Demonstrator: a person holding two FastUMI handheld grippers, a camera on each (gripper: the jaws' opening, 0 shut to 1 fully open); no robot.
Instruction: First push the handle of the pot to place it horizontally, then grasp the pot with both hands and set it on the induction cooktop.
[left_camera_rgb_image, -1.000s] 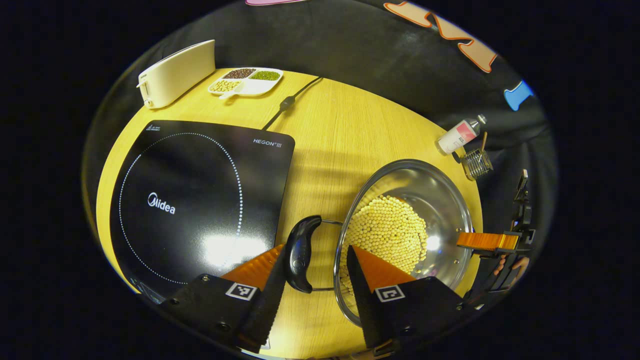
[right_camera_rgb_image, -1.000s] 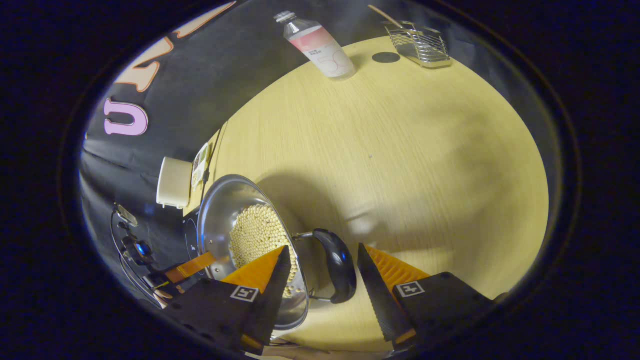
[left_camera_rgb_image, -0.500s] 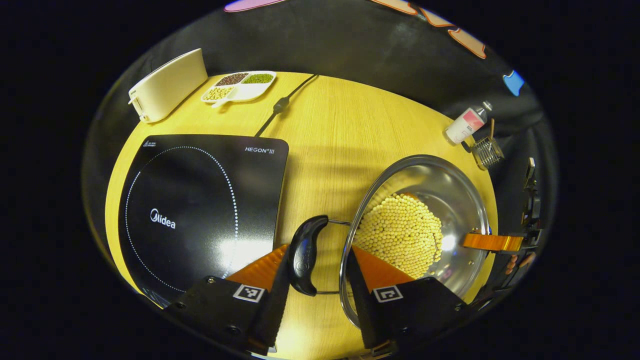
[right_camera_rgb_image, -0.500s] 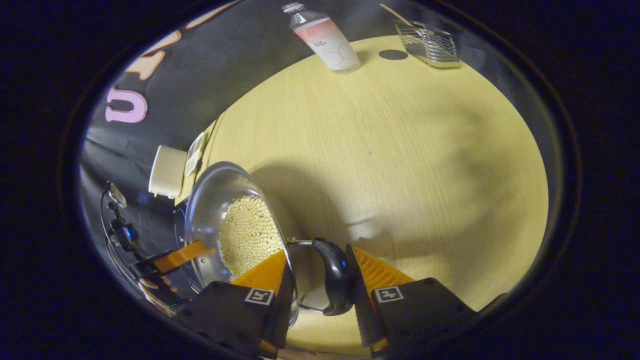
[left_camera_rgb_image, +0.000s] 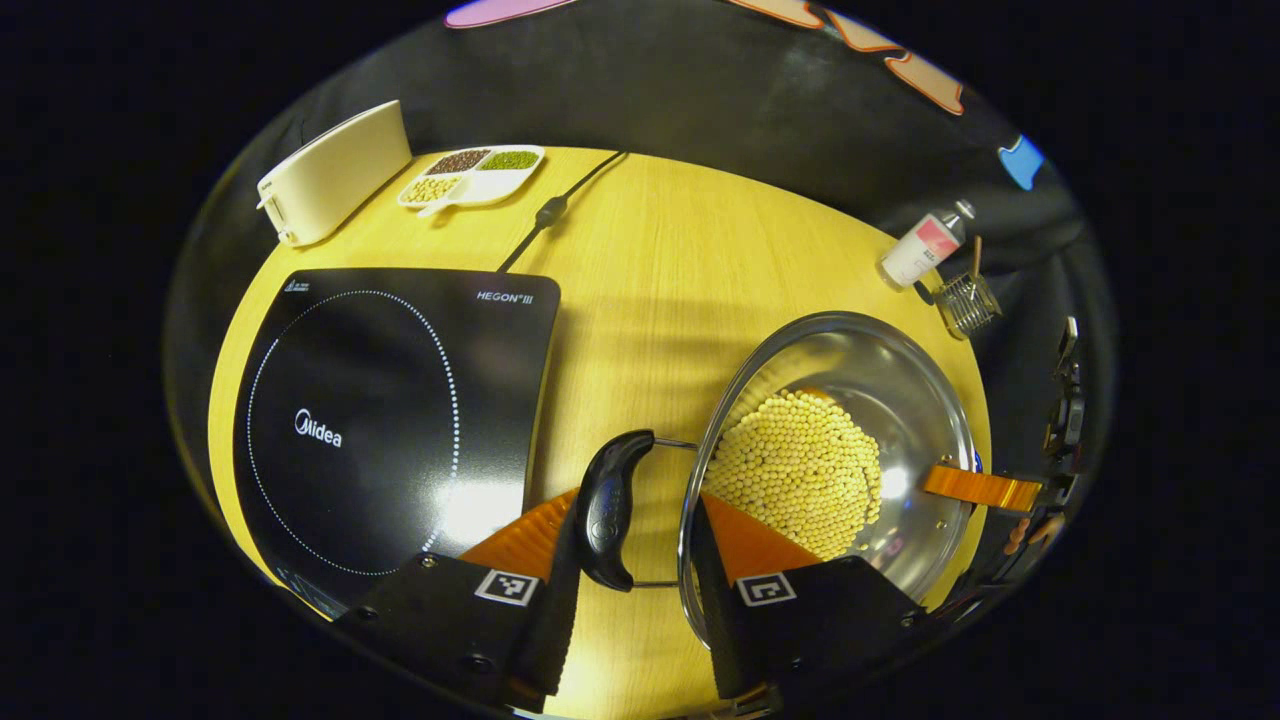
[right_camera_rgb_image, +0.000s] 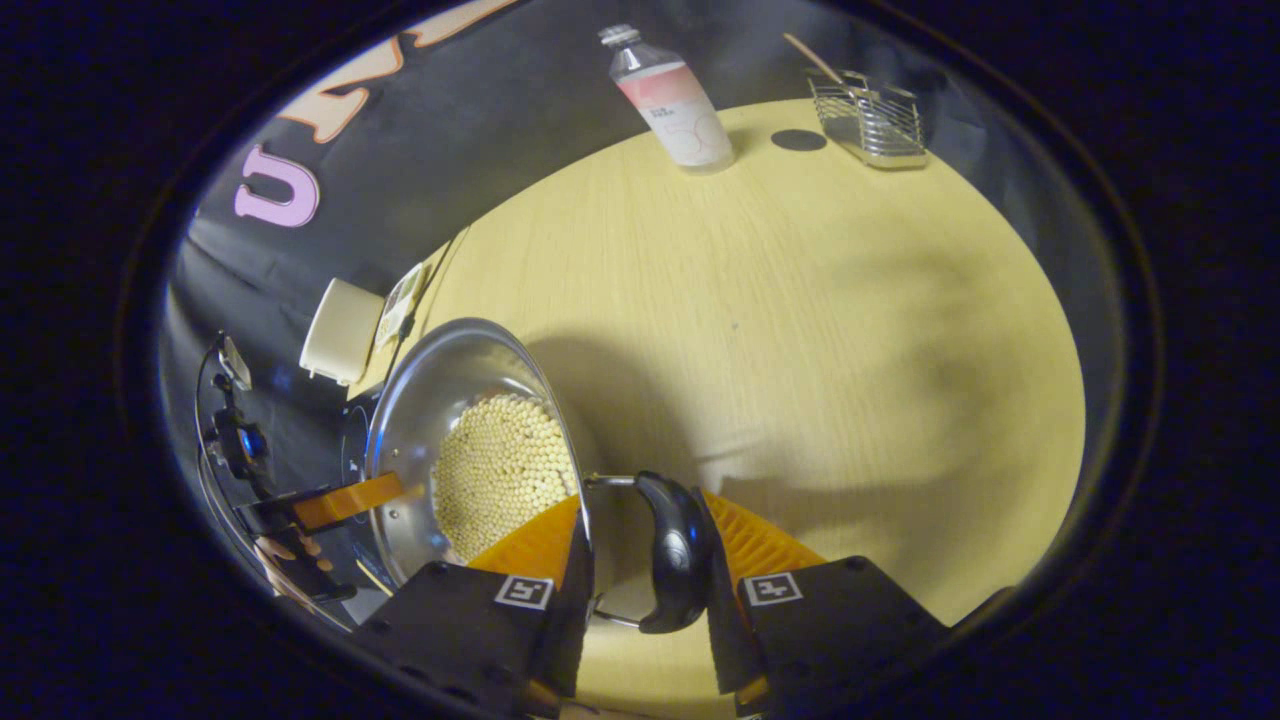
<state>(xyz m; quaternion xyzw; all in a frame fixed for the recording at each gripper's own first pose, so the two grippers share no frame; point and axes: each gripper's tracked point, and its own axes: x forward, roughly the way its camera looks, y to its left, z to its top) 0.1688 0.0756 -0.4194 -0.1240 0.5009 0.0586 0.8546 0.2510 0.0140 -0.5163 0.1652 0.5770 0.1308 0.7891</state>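
Spillage worries me: my left gripper (left_camera_rgb_image: 628, 590) and right gripper (right_camera_rgb_image: 638, 605) jaws only straddle the black handles, unclamped, so the round steel pot (left_camera_rgb_image: 900, 390) of pale beans (left_camera_rgb_image: 795, 470) could tip.

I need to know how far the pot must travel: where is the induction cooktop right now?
In the left gripper view the induction cooktop lies on the left of the wooden table, beside the pot, below the white toaster.
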